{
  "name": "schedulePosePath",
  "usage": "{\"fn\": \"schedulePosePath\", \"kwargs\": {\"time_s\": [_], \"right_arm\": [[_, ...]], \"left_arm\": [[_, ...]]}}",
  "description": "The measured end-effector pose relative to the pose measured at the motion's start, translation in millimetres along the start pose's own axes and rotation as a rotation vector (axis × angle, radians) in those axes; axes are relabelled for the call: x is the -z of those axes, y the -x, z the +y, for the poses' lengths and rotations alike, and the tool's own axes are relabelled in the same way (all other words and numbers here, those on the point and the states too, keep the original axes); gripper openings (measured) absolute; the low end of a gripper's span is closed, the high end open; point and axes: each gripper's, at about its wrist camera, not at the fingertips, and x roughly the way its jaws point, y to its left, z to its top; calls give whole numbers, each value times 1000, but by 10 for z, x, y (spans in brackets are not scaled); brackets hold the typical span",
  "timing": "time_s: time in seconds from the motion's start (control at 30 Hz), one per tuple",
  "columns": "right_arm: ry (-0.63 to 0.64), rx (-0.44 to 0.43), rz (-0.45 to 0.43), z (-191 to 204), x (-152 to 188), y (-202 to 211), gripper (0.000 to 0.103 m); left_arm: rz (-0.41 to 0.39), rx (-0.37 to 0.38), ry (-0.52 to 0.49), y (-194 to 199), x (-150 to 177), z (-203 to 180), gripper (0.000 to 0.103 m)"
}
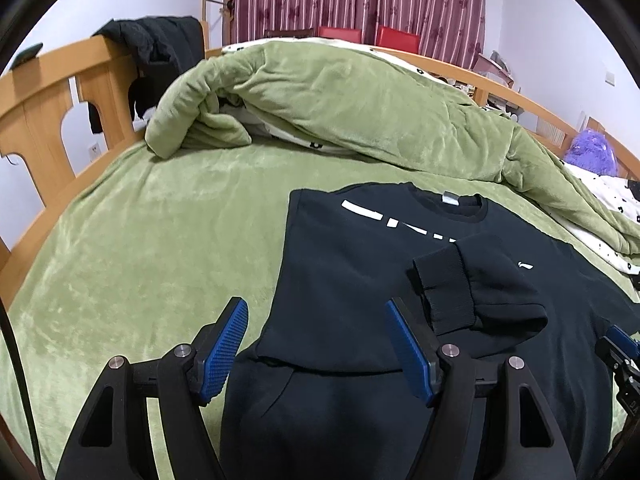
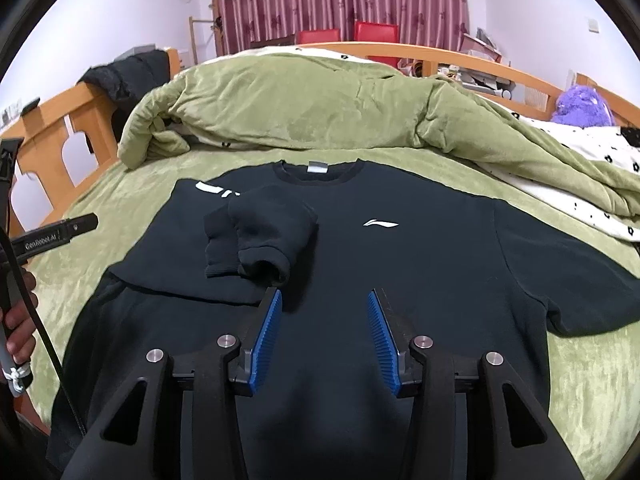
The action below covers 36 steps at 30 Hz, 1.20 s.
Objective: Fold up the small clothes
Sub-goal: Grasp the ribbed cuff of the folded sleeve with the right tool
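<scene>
- Left gripper [image 1: 316, 344] is hovering low over the near left part of the black sweatshirt [image 1: 340, 280]; blue pads [image 1: 224, 344] are standing well spread, nothing between them pressing, just fabric lying underneath.
- Right gripper [image 2: 324, 332] is hanging over the sweatshirt's lower middle; pads are standing moderately apart and gripping nothing.
- A hand [image 2: 18, 320] is showing at the left edge of the right wrist view, holding the other tool's handle.
- Sweatshirt is lying front-up on the green bed sheet [image 1: 140, 260], collar [image 2: 318, 172] pointing away, hem nearest the grippers.
- Its left side is looking already folded inward: the left sleeve is lying across the chest, the ribbed cuff [image 2: 222, 248] resting left of the white chest logo [image 2: 380, 223].
- The right sleeve [image 2: 580, 280] is stretching out flat toward the right, not yet folded.
- Judgement: the step in hand is probably the second side fold. To do it well, pinch the right sleeve near the shoulder seam and near the cuff, lift only slightly, carry it across so the fold line is running parallel to the already folded edge, and lay it down without dragging the bunched cuff.
- Risk: the left cuff is sitting humped; flattening it first should be giving a neater stack.
- Further back, a rumpled green quilt [image 1: 360, 100] is lying well apart from the garment, and the wooden bed frame [image 1: 52, 92] is standing behind.
</scene>
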Motion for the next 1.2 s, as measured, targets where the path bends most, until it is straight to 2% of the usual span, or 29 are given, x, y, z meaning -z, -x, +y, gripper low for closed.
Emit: {"fn": "schedulePosePath", "kwargs": {"time_s": [0.1, 0.17, 0.3, 0.37, 0.43, 0.67, 0.9, 1.07, 1.2], "right_arm": [[26, -6, 9, 95, -79, -96, 45], [39, -9, 9, 154, -151, -167, 52], [91, -11, 5, 336, -391, -368, 55], [102, -21, 0, 398, -458, -462, 63], [116, -36, 6, 476, -511, -632, 68], [171, -63, 99, 684, -462, -1216, 72], [245, -71, 142, 879, -255, -1635, 85], [268, -44, 162, 919, -194, -1831, 96], [253, -60, 194, 892, -222, -1895, 98]], "left_arm": [[30, 3, 12, -121, 24, 38, 70], [52, 3, 23, -201, 37, 75, 70], [72, 1, 32, -295, 44, 129, 70], [71, -6, 31, -310, 37, 171, 70], [70, -12, 32, -323, 29, 220, 71], [80, -36, 49, -428, 33, 404, 71], [95, -28, 81, -492, 18, 492, 71], [97, -33, 74, -505, 28, 484, 71], [106, -30, 73, -526, 39, 478, 71]]}}
